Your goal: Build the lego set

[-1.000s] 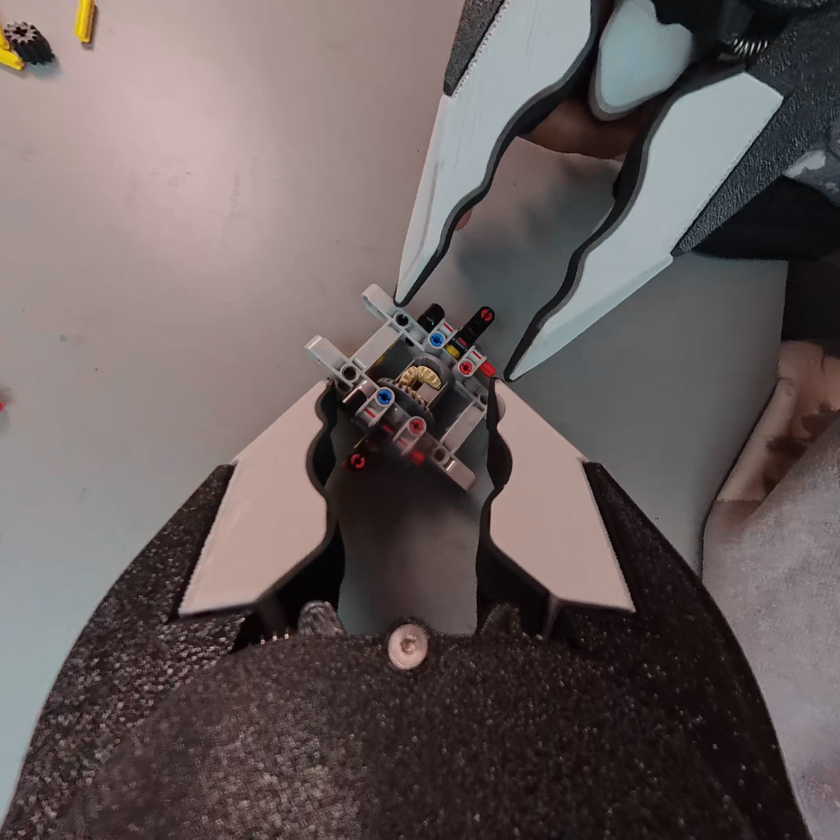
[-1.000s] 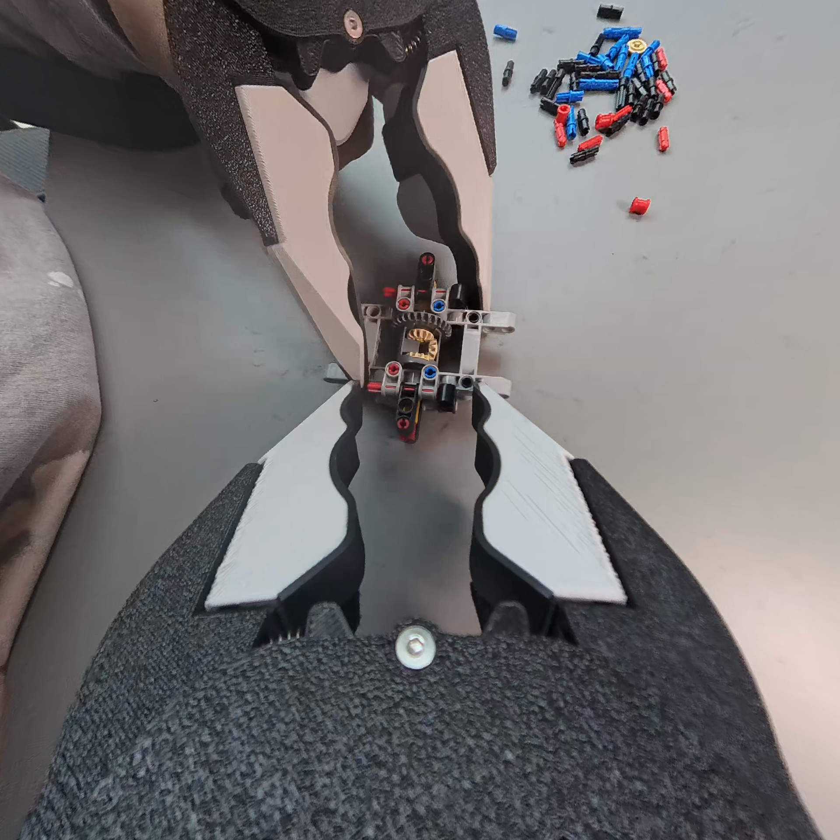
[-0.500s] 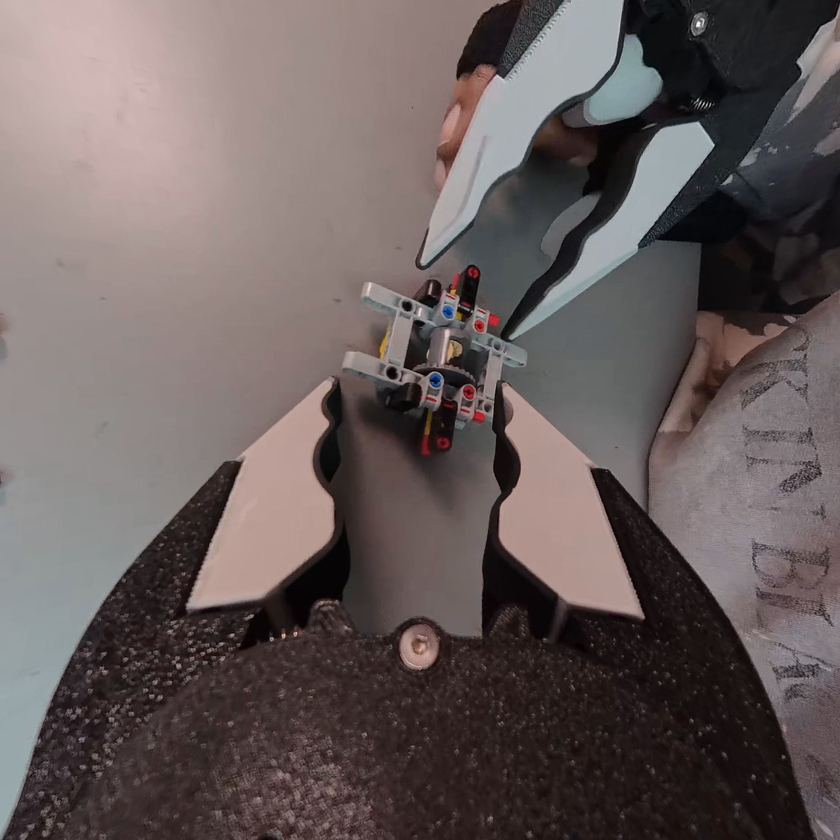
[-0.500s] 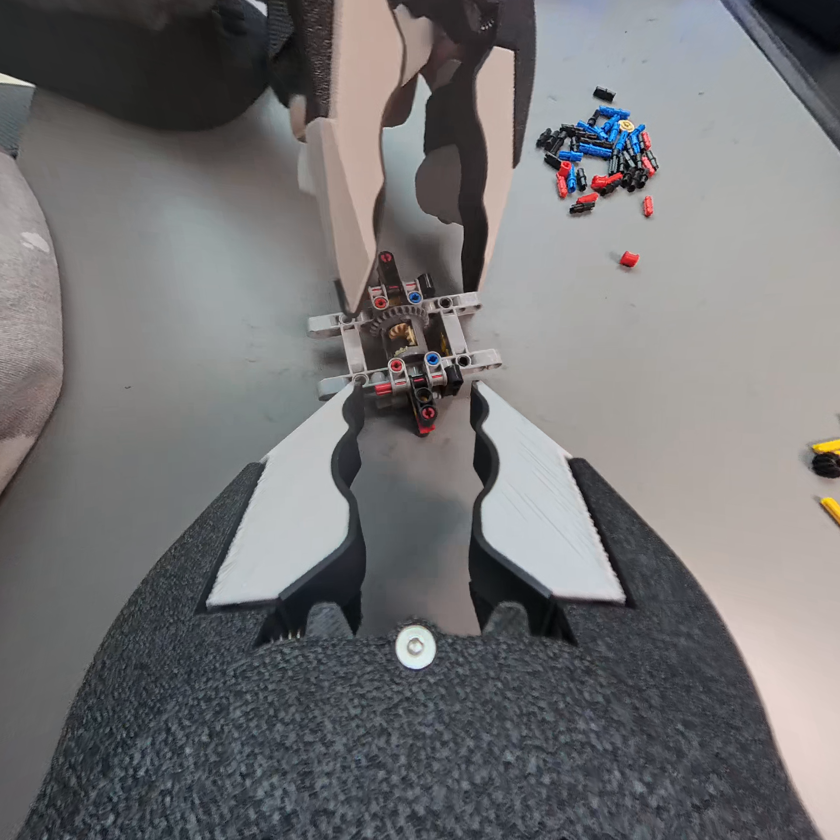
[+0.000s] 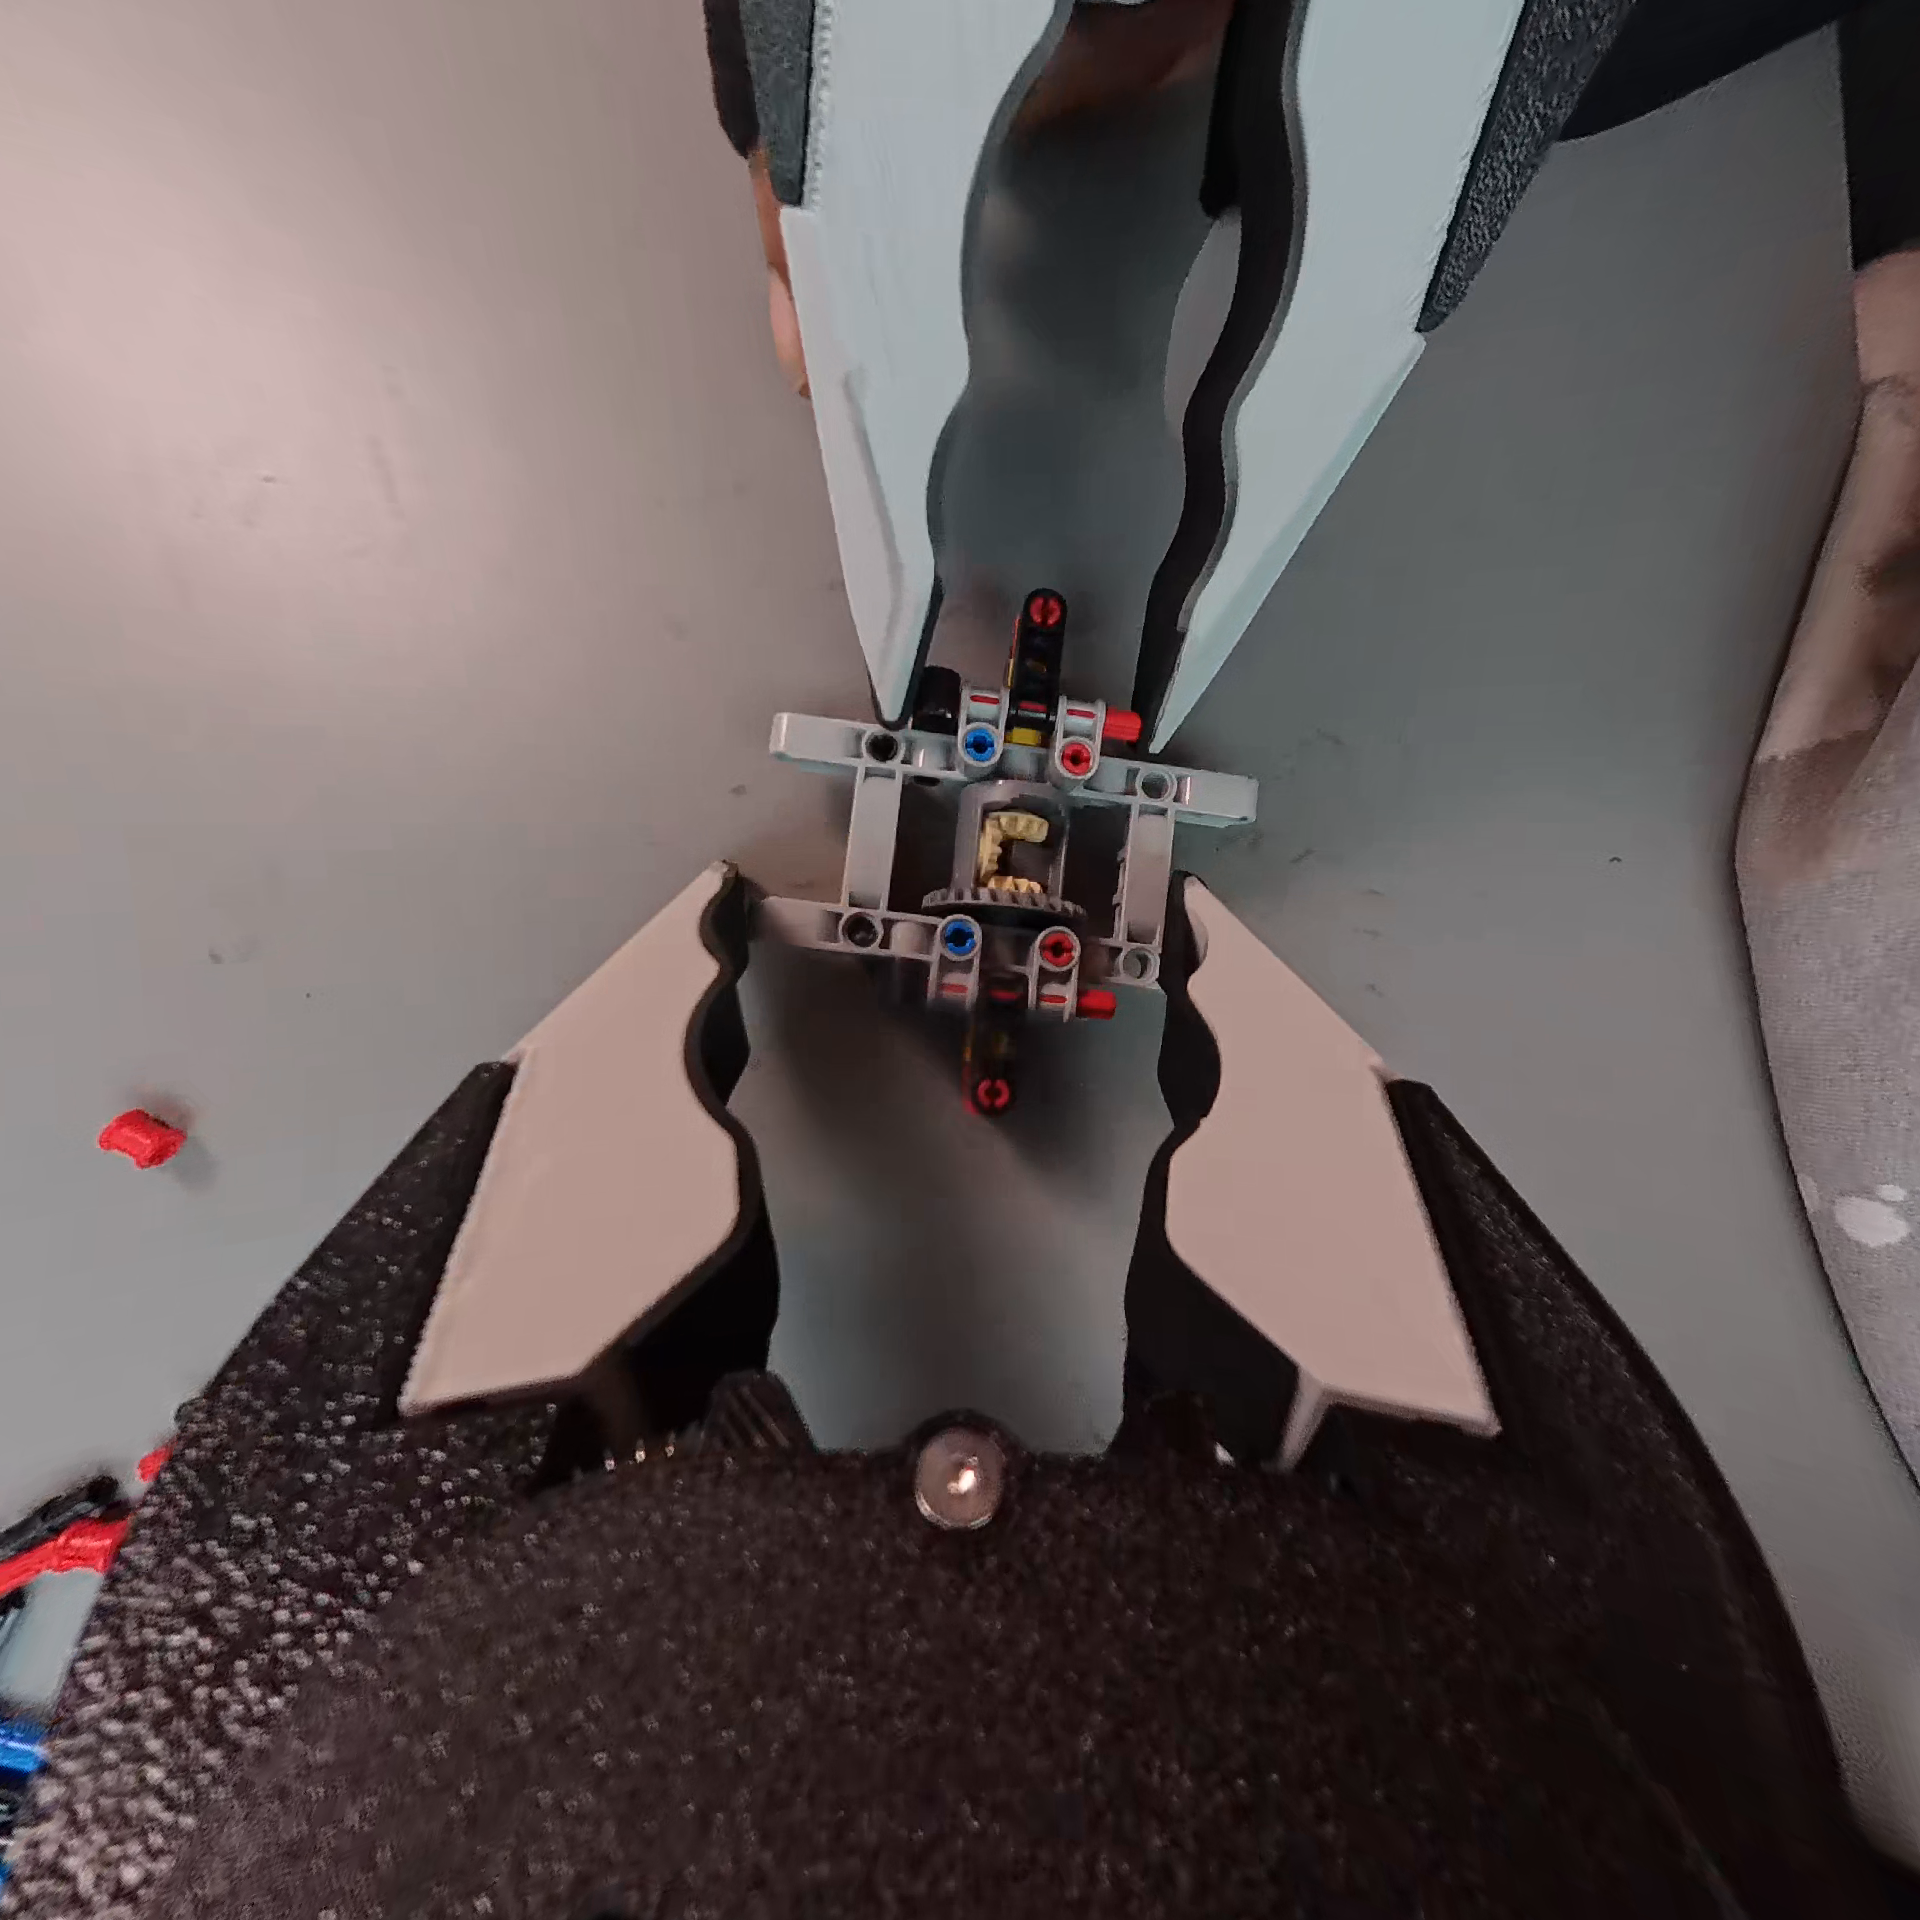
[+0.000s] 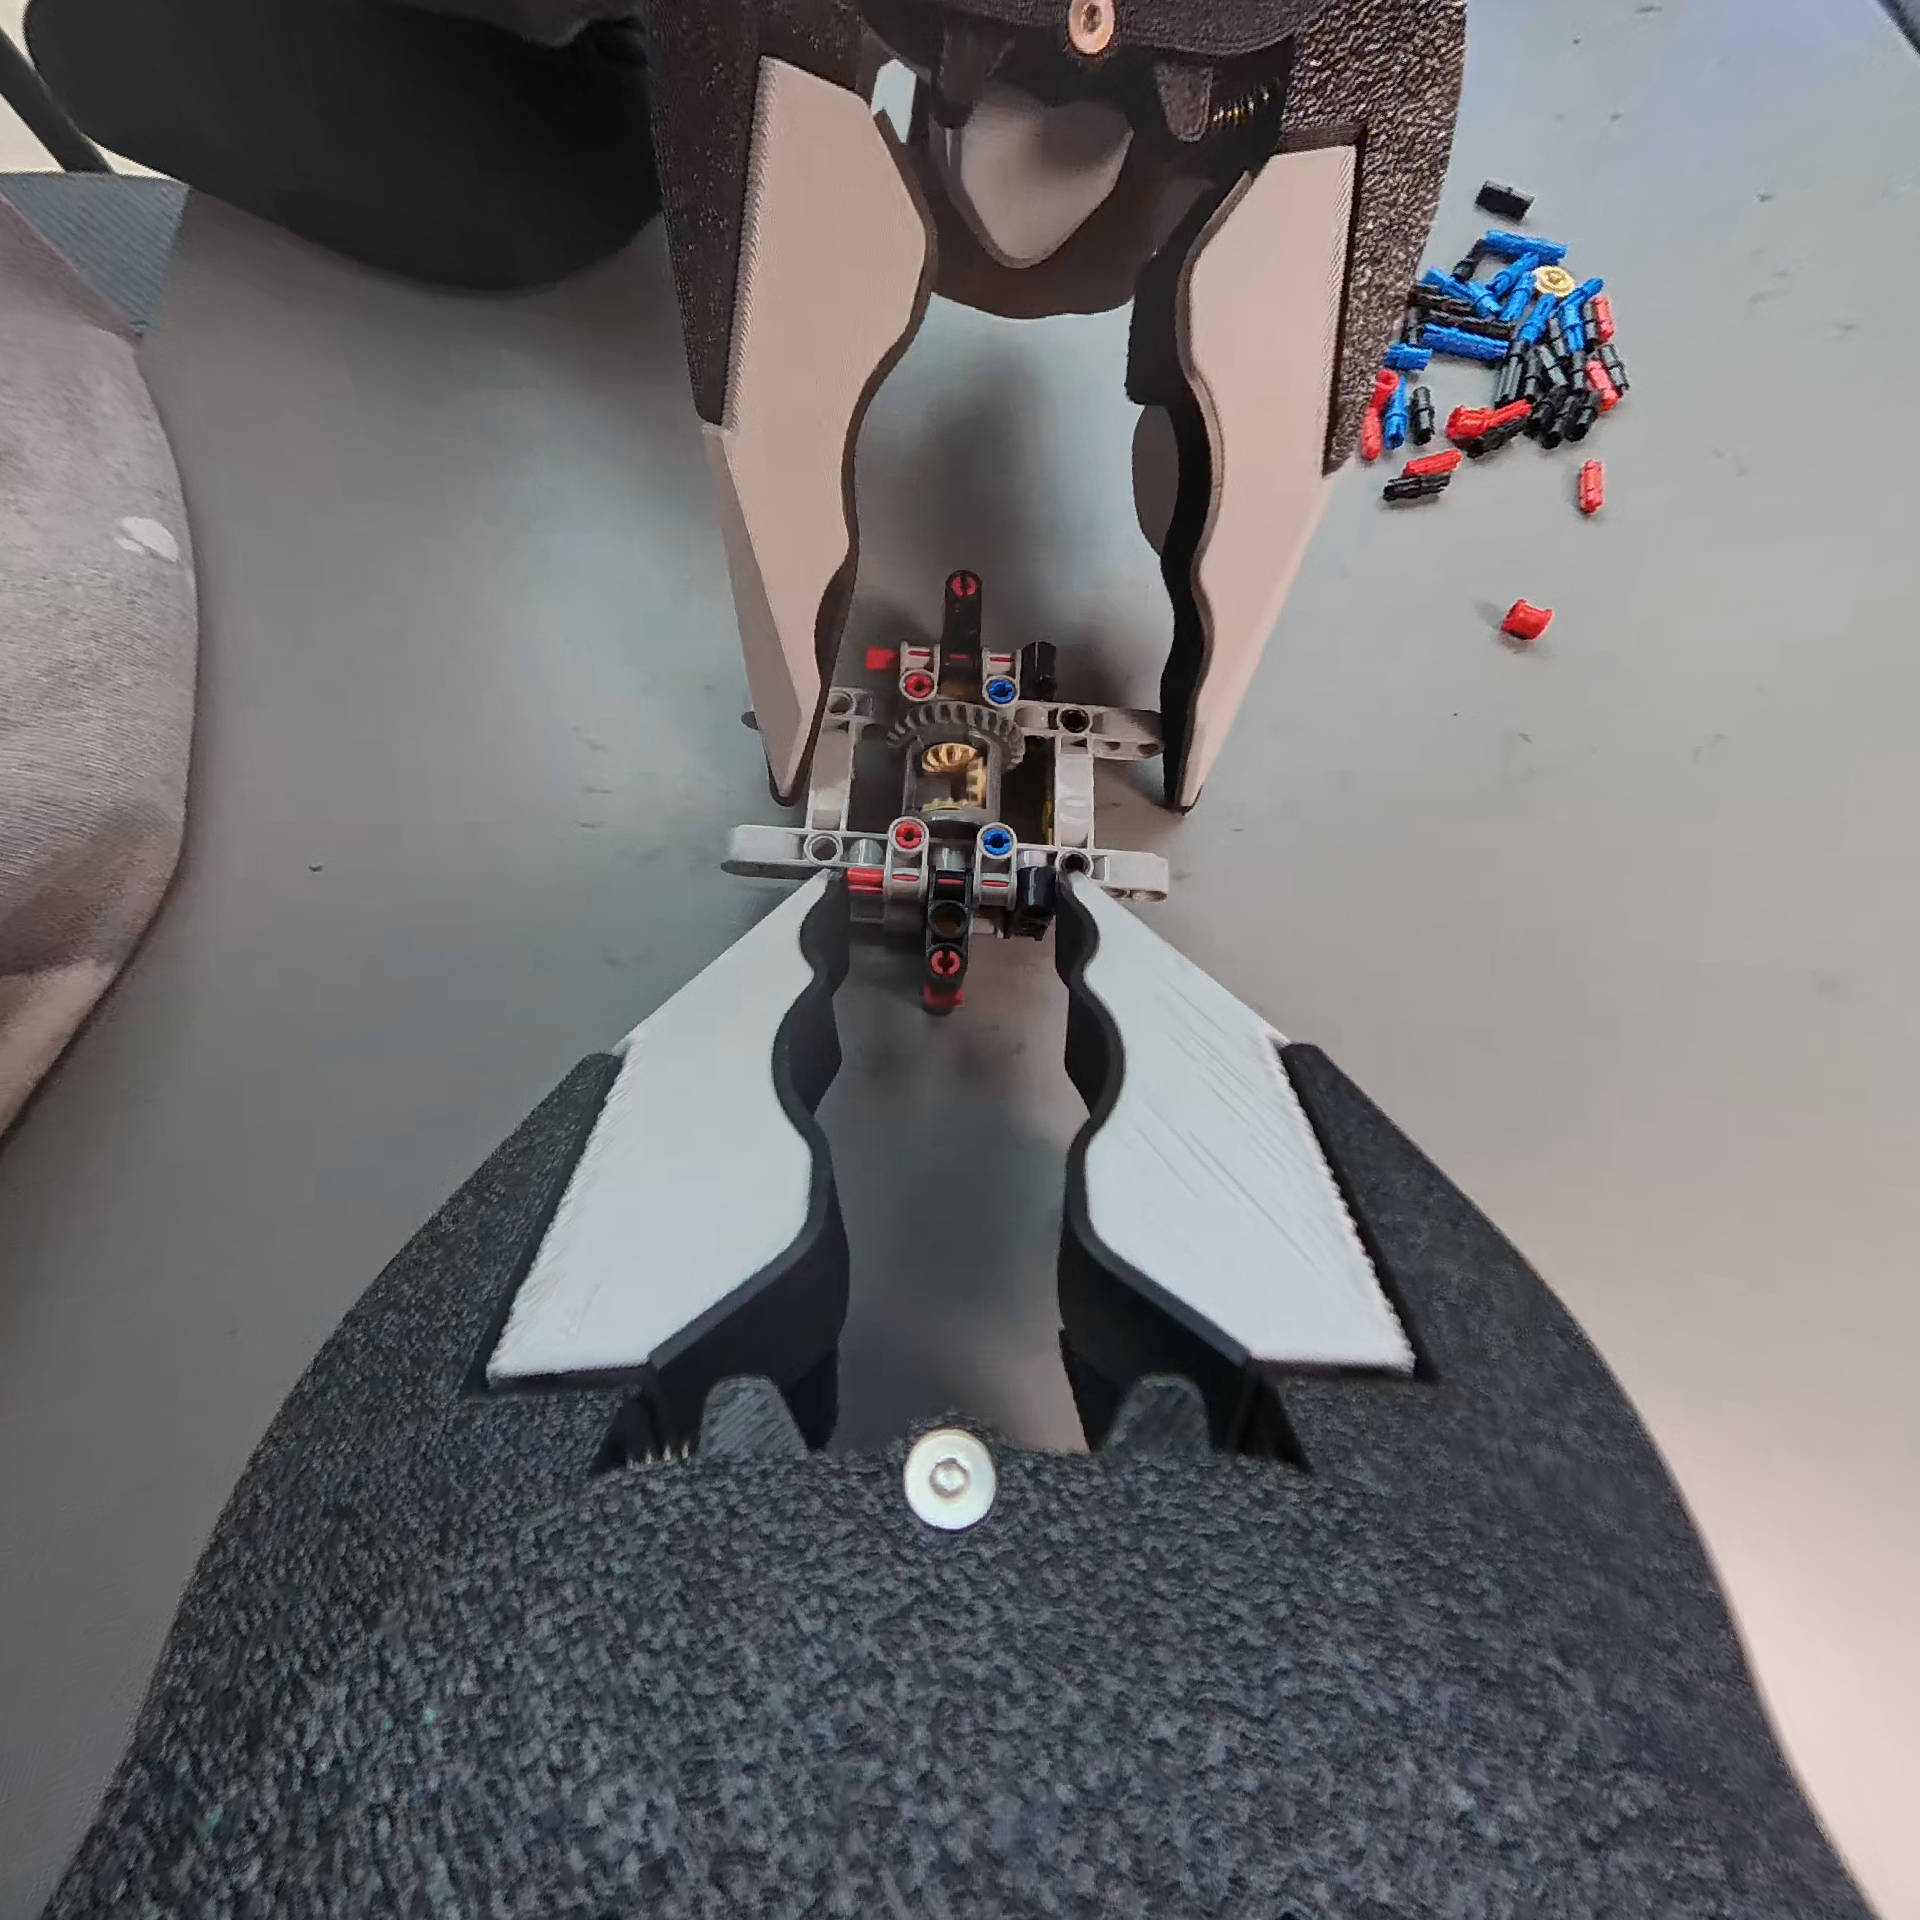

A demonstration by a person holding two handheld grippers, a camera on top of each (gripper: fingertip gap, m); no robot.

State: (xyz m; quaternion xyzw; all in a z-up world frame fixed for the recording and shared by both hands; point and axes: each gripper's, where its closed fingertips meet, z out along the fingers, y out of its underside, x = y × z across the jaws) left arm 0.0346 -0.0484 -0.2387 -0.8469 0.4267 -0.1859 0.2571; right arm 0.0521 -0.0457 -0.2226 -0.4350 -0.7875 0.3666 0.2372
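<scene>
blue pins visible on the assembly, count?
2 on the top face of the gearbox frame: one blue pin on the far beam, one on the near beam, each beside a red pin. Others may be hidden underneath.

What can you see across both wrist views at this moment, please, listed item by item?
Lego assembly: one, grey frame with red and blue pins, a dark gear and tan gears inside, on the table between the two grippers.
Loose pins: a pile, blue, black and red, far right of the right wrist view.
Red piece: one, lying alone nearer than the pile.
Table: one, grey.
Fabric: grey, at the left edge of the right wrist view.
Left gripper: jaws open, either side of the assembly.
Right gripper: jaws open, at the assembly's opposite end.
</scene>
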